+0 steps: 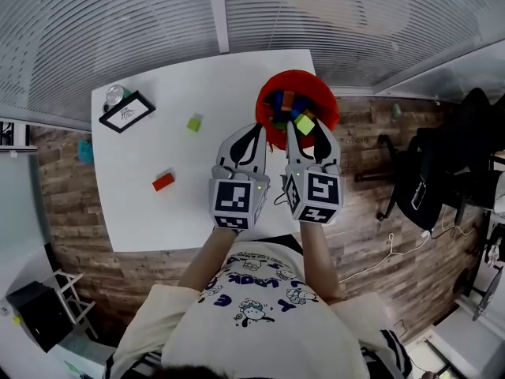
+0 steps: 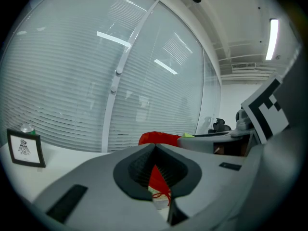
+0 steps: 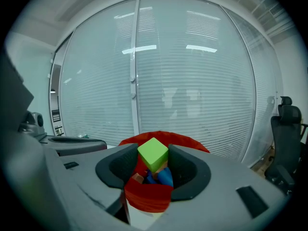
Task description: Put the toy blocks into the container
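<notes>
On the white table (image 1: 142,212) a small black picture frame (image 1: 126,111) stands near the far left corner. Behind it is a little round thing, too small to name. Two toy blocks lie loose on the table, well apart from each other: a pale green block (image 1: 194,122) toward the middle and a red block (image 1: 163,181) nearer to the person. Nothing stands between them and the red container (image 1: 325,105), which sits at the far right edge of the table, before the window blinds (image 1: 158,22). A black office chair (image 1: 465,156) is on the floor at the right.

The container has soft red walls. Blue and orange blocks show inside it, but the right gripper covers a part of them, so they cannot be counted.

The left gripper (image 1: 259,129) has its fingers (image 2: 134,170) together, and the tips meet at the left rim of the container. Whether they pinch the fabric cannot be told. Below the tips, the red wall and a thin red string show through the gap.

The right gripper (image 1: 304,130) is over the opening of the container. Its fingers (image 3: 192,172) are clamped on a bright green block (image 3: 153,154), one pad on each side, and the block sits tilted.
</notes>
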`<state>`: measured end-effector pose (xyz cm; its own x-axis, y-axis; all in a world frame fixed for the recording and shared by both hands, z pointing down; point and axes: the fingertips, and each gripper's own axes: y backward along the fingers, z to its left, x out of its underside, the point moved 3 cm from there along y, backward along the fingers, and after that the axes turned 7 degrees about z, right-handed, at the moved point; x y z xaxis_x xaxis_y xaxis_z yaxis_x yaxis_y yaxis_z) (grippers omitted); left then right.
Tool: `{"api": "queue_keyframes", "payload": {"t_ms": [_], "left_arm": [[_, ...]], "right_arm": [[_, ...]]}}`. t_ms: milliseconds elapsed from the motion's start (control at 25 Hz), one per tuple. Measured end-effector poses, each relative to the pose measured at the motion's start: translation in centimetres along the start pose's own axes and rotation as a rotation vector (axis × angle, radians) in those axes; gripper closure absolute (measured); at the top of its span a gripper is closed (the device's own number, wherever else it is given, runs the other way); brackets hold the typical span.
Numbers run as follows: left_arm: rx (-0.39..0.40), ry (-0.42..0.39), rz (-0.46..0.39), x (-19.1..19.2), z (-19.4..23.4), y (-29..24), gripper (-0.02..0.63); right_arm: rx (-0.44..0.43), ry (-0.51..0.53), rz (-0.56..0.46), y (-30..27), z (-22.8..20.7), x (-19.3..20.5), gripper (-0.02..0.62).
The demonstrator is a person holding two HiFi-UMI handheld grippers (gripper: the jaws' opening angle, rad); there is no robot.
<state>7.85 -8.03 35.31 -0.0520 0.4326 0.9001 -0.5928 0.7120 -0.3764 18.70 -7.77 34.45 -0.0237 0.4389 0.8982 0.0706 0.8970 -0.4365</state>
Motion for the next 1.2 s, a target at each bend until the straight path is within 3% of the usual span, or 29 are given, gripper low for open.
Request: {"api": "queue_keyframes", "payload": {"t_ms": [600,1200], "left_arm": [[0.011,0.015,0.019,0.3,-0.2,-0.7,0.575],[-0.014,0.041,0.002,0.1,0.4,0.3,0.575]], "right_arm": [[0.020,0.014,0.009,-0.2,-0.2,0.2,0.399],[-0.002,-0.023,-0.095,1.1,0.2,-1.1,0.399]]}}
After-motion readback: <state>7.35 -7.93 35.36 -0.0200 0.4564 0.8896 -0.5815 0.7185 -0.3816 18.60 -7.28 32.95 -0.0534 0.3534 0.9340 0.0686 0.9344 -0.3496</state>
